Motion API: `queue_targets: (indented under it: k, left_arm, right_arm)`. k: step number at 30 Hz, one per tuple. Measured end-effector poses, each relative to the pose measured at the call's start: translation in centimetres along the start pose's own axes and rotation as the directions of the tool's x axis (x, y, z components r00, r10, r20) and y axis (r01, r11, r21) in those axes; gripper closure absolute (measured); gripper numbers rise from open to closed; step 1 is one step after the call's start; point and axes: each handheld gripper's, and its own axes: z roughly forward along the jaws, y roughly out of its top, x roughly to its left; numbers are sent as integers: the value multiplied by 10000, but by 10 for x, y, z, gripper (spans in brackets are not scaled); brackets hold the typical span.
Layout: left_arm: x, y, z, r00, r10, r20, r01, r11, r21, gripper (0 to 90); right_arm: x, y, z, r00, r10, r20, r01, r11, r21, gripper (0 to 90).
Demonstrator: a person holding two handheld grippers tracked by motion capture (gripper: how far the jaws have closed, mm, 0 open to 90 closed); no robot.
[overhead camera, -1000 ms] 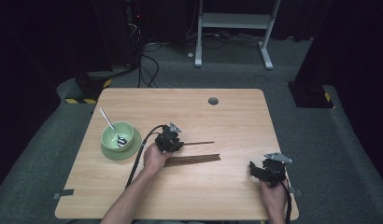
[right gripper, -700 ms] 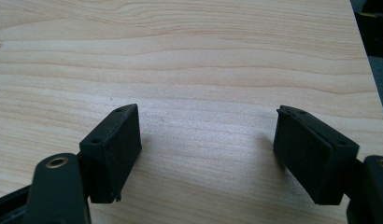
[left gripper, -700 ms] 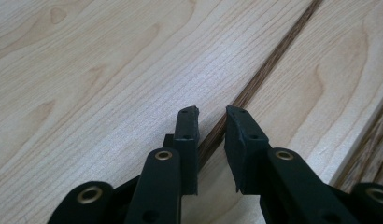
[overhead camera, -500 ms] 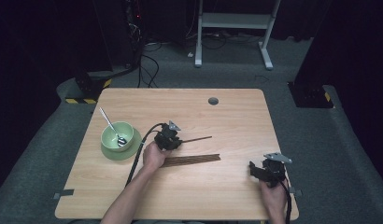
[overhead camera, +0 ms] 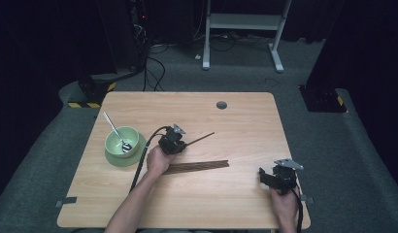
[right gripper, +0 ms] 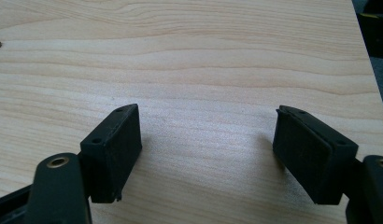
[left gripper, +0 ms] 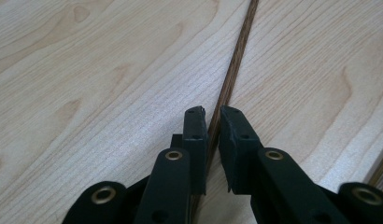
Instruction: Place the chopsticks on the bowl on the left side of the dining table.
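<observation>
Change since a second ago: one chopstick [overhead camera: 199, 139], which had lain flat beside the bundle, was lifted at its far end and angled up and away from the left gripper [overhead camera: 179, 144]; that gripper's jaws had just been closing, with the stick between them.
Table [overhead camera: 236, 121]: a light wooden top lay under both pairs of jaws, its grain plain in both gripper views.
Person: two forearms came in from the near edge, one hand [overhead camera: 158, 160] behind the left gripper and the other behind the right gripper [overhead camera: 265, 177].
Plate [overhead camera: 117, 159]: a green plate sat well behind the left jaws, off to their outer side, with the bowl on it.
Bowl [overhead camera: 120, 141]: a green bowl stood on the plate and held a spoon [overhead camera: 117, 133], whose handle leaned out over the rim.
Bundle of chopsticks [overhead camera: 199, 166]: dark sticks lay flat on the table just beside the left jaws, on the side toward the person.
Left gripper, own view [left gripper: 213, 123]: the jaws were drawn nearly together and pinched the single chopstick [left gripper: 234, 70], which ran straight ahead from between the pads across the wood.
Right gripper, own view [right gripper: 208, 140]: the jaws stood wide apart over bare table, with nothing between them, well apart from the sticks.
</observation>
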Motion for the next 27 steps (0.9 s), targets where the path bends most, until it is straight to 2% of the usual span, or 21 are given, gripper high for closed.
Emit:
queue_targets:
  k: [4, 16, 27]
  left_arm:
    - [2, -1, 0, 9999, -112, -24, 112, 9999, -91, 812]
    - [5, 0, -1, 10000, 28, -54, -27, 10000, 88, 836]
    - [9, -1, 0, 10000, -70, -60, 70, 10000, -24, 839]
  right_arm:
    - [0, 0, 0, 10000, 0, -3, 0, 10000, 1, 234]
    - [0, 0, 0, 10000, -5, -3, 5, 10000, -1, 234]
    - [0, 0, 0, 10000, -4, -4, 4, 10000, 2, 234]
